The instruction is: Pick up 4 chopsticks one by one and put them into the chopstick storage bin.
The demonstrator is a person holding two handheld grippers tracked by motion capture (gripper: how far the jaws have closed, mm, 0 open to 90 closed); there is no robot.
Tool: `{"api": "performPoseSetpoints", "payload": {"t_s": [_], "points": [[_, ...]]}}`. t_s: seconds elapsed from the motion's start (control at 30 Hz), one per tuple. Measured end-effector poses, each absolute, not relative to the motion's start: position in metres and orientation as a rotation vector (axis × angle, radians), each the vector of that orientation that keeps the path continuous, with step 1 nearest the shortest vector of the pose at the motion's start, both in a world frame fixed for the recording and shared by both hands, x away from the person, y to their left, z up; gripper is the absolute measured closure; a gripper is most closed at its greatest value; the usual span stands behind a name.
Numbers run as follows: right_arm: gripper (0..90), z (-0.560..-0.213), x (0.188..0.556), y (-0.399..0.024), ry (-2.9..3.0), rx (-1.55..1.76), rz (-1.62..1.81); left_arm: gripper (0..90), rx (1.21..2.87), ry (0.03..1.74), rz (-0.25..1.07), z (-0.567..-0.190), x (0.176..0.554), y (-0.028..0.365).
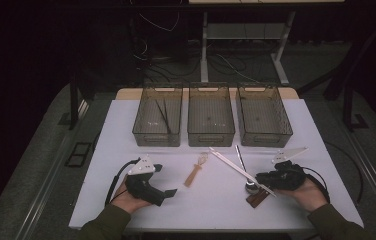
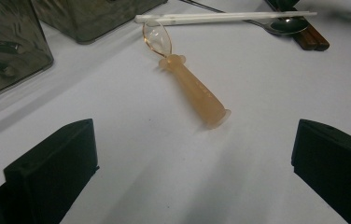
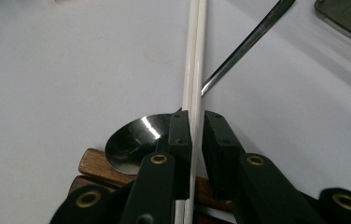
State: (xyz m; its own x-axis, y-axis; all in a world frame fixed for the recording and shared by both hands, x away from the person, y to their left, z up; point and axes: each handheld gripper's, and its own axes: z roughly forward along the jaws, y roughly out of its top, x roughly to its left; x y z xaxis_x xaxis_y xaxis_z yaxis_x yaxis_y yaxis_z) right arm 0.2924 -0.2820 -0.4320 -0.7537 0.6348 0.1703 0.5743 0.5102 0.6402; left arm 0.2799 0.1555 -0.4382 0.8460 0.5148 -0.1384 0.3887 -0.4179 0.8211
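Right hand-held gripper [image 3: 196, 135] is seen closed down on a pair of long white chopsticks [image 3: 193, 60], which lie between its pads and cross a shiny metal spoon [image 3: 136, 137] resting on brown wooden pieces [image 3: 96, 165]. Left hand-held gripper [image 2: 192, 154] is held wide open with nothing in it, above the white surface [image 2: 267, 93], just short of a translucent orange plastic spoon [image 2: 190, 86].
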Motion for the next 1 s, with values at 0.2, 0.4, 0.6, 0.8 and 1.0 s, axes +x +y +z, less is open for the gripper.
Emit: {"api": "performPoseSetpoints", "payload": {"t_s": [0.2,0.4,0.6,0.8,1.0], "points": [[81.7,-0.433,0.2931,-0.2815,2.656,1.068,1.065,0.0,2.058,0.661,0.165,-0.4382,0.2799,0.1555],[82.1,-0.4347,0.2949,-0.2819,2.658,1.065,1.045,0.0,2.058,0.66,0.166,-0.4381,0.2799,0.1556],[82.1,-0.4371,0.2973,-0.2811,2.658,1.069,1.014,0.0,2.06,0.66,0.167,-0.4382,0.2799,0.1554],[82.1,-0.4421,0.3004,-0.2785,2.672,1.049,0.969,0.0,2.06,0.659,0.166,-0.4382,0.2799,0.1553],[83.6,-0.4421,0.299,-0.2761,2.667,1.032,0.936,0.0,2.063,0.659,0.166,-0.4384,0.2799,0.1552]]}}
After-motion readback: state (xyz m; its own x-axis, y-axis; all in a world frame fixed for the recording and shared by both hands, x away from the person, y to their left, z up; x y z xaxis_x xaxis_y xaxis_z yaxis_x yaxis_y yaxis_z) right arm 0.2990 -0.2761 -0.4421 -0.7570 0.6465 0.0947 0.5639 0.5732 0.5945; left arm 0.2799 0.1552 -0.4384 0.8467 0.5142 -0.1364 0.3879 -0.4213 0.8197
